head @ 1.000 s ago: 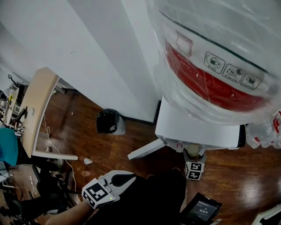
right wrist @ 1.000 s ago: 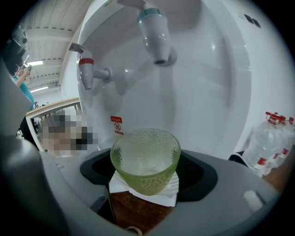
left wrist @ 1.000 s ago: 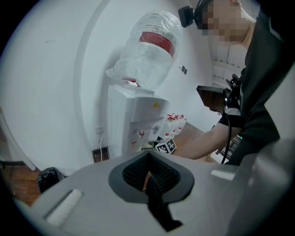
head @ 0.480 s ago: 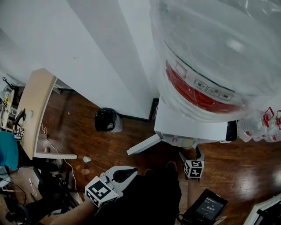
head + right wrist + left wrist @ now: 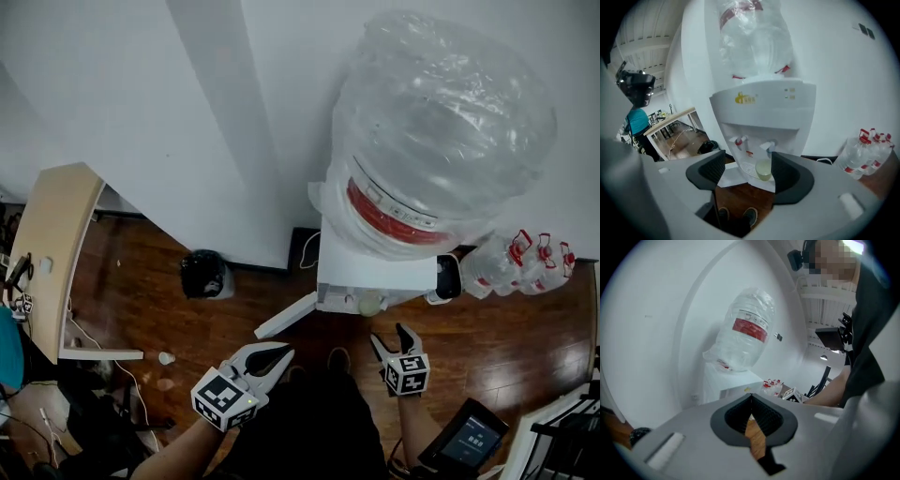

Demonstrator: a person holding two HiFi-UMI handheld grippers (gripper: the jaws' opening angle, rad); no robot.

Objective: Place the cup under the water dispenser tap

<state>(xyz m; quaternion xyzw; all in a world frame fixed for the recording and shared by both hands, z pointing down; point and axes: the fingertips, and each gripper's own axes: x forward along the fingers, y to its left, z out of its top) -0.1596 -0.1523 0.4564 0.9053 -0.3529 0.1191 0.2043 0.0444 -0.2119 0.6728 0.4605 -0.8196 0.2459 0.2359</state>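
The cup [image 5: 763,169] stands upright on the tray of the dispenser [image 5: 764,108], just below the blue tap [image 5: 768,146]. It is straight ahead of the right gripper [image 5: 747,176] and apart from it. That gripper's jaws are closing with nothing between them, and the left gripper [image 5: 751,416], farther off, is closed and empty.

The person wears a black top [image 5: 309,427] and dark shoes [image 5: 737,216]. The left gripper [image 5: 284,352] and right gripper [image 5: 389,335] have pale grey shells, black ribbed pads [image 5: 765,417] lining the jaws, and behind the jaws a white marker cube [image 5: 221,401] printed with black squares. The right gripper's jaws are closing with nothing between them.
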